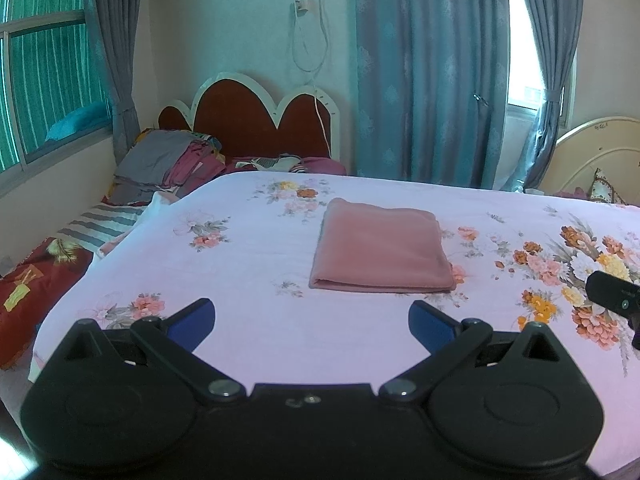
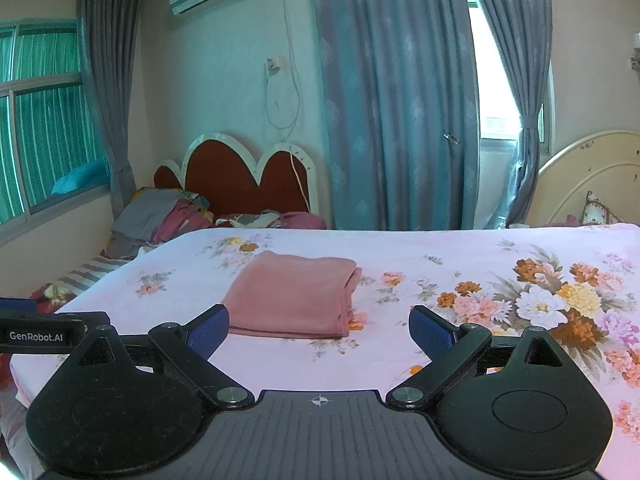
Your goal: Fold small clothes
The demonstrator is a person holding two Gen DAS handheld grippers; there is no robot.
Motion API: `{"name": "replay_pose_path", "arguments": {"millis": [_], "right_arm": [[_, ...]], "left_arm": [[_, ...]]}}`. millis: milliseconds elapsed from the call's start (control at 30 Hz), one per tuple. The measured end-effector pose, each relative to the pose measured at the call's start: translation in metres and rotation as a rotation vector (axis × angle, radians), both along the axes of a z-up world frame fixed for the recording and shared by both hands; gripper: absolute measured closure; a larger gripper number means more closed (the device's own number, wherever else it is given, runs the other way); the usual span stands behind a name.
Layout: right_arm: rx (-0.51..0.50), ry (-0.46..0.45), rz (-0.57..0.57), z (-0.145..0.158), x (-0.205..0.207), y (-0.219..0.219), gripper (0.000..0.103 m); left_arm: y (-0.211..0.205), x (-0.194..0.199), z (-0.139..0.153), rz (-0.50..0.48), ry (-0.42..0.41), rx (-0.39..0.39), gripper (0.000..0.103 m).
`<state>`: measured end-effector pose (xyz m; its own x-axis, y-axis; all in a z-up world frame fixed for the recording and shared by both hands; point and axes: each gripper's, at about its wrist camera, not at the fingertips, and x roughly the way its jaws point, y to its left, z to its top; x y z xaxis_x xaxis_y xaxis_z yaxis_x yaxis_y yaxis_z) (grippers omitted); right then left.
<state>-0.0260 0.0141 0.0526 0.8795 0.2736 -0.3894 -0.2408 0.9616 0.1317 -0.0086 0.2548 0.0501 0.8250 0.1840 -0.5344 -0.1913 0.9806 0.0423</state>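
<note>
A pink cloth (image 1: 382, 249) lies folded into a neat rectangle on the floral bed sheet (image 1: 248, 264); the right wrist view shows the same folded cloth (image 2: 294, 298) left of centre. My left gripper (image 1: 312, 320) hovers just in front of its near edge, open, with nothing between the blue pads. My right gripper (image 2: 319, 326) is open too and holds nothing, and the cloth's near right corner lies just beyond its left finger. Part of the right gripper (image 1: 616, 300) shows at the right edge of the left wrist view. The left gripper (image 2: 44, 330) shows at the left edge of the right wrist view.
A pile of other clothes (image 1: 168, 164) sits on a second bed by the red headboard (image 1: 260, 120) at the back left. Blue curtains (image 1: 432, 72) hang behind. A cream headboard (image 2: 588, 180) stands at the right. The sheet (image 2: 500, 280) spreads wide to the cloth's right.
</note>
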Motion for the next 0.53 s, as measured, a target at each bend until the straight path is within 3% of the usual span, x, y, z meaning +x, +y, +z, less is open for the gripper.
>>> {"name": "replay_pose_path", "arguments": {"millis": [333,533], "right_arm": [[0.000,0.019,-0.004,-0.007,0.012,0.001,0.007],[-0.009,0.051,-0.030,-0.019,0.030,-0.005,0.007]], "left_arm": [[0.019,0.017,-0.004,-0.010,0.000,-0.072,0.001],[0.021,0.045,-0.011,-0.008,0.000,-0.045,0.000]]}}
